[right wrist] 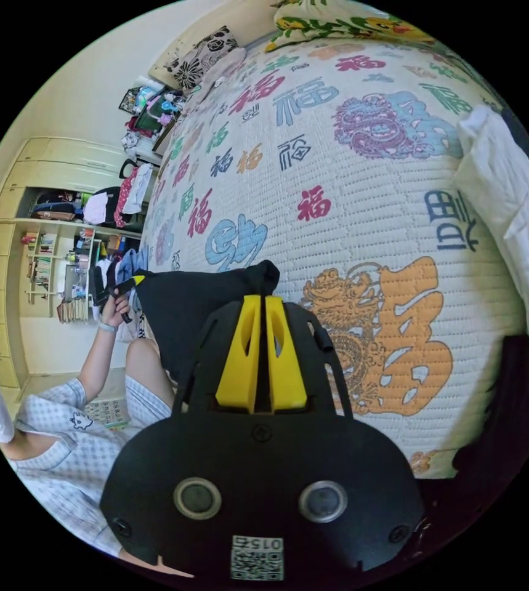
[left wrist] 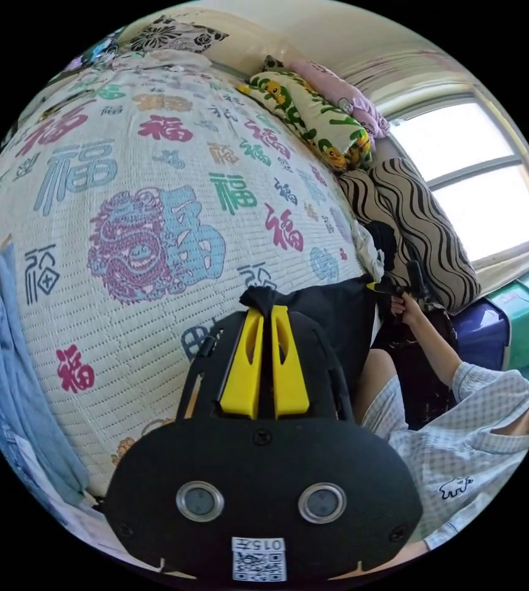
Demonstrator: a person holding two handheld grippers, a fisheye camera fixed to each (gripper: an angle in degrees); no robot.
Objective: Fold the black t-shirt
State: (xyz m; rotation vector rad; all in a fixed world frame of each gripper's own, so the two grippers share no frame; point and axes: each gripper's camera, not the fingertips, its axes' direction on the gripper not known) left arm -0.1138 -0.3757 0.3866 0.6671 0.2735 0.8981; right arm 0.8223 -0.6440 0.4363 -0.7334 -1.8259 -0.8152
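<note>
Holding the black t-shirt (left wrist: 332,320) stretched in the air above the edge of the printed bedspread (left wrist: 153,184), you have the left gripper (left wrist: 264,314) and the right gripper (right wrist: 263,305) each closed tight on a bunched corner of cloth. Only small pinches sit between the jaws, so a sharp tug could slip one corner free and drop that side
</note>
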